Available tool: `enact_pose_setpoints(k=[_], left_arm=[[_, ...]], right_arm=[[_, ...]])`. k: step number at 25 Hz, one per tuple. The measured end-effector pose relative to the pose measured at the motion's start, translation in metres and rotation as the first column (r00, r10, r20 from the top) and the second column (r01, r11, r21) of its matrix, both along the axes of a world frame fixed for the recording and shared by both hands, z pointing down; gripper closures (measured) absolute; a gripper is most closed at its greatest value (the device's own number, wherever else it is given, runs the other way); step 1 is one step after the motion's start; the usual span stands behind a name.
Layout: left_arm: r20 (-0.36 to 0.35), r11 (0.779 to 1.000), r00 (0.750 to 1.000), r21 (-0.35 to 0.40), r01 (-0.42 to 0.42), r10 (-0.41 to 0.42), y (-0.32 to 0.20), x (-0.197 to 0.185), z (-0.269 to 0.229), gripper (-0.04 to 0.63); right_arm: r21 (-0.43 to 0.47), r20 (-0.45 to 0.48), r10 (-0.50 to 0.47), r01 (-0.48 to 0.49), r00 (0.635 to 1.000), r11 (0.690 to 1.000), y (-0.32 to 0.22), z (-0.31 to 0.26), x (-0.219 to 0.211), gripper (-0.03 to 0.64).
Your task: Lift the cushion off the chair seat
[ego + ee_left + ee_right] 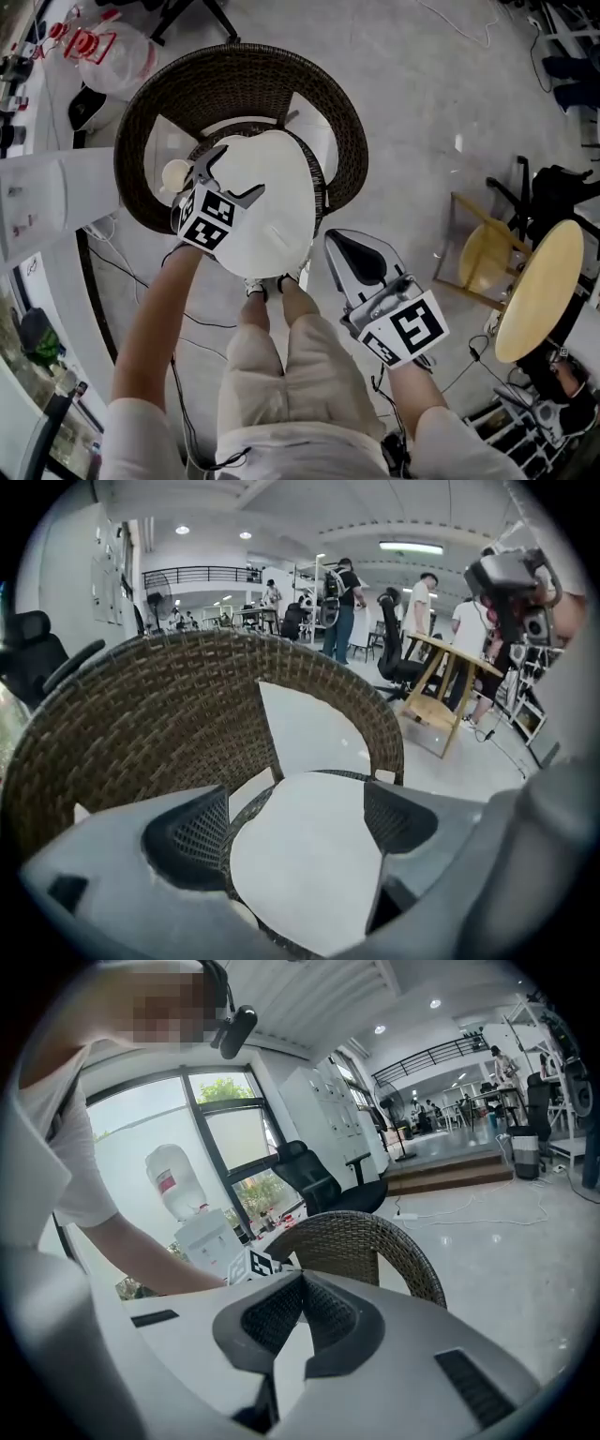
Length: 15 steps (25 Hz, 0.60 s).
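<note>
On the chair [244, 80] seat: cushion [277, 211], judged light, soft.
Take its edge; left tool [239, 173] open above it, right tool [334, 240] closed, empty.

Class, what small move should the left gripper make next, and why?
Probably lower the left gripper and close on the edge of the round white cushion: its jaws stand apart above it, and it lies flat on the brown wicker chair.

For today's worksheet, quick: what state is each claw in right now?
Left claw: open, over the cushion, gripping nothing.
Right claw: shut, empty.
</note>
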<state>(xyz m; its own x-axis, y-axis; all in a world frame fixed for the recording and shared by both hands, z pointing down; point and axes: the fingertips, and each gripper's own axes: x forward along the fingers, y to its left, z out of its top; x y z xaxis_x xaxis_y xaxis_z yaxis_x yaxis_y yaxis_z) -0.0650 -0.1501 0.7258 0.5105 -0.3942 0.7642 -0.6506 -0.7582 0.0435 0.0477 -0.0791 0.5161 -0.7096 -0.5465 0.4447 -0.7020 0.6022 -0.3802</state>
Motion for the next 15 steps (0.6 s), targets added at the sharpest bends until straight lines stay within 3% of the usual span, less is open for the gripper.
enact_pose_setpoints(k=[6,10,15], left_arm=[[0.086,0.991,0.989,-0.069,-0.115,0.121,-0.015,0.02,0.059,0.153],[0.13,0.981,0.976,-0.114,-0.159,0.173,-0.022,0.026,0.092,0.153],[0.118,0.969,0.969,-0.148,-0.198,0.216,-0.027,0.04,0.127,0.153]], right_arm=[[0.034,0.027,-0.07,0.07,0.997,0.997,-0.02,0.02,-0.005,0.615],[0.032,0.026,-0.061,0.06,0.998,0.998,-0.025,0.03,0.01,0.615],[-0.01,-0.007,-0.042,0.042,0.999,0.999,-0.017,0.058,0.036,0.615]])
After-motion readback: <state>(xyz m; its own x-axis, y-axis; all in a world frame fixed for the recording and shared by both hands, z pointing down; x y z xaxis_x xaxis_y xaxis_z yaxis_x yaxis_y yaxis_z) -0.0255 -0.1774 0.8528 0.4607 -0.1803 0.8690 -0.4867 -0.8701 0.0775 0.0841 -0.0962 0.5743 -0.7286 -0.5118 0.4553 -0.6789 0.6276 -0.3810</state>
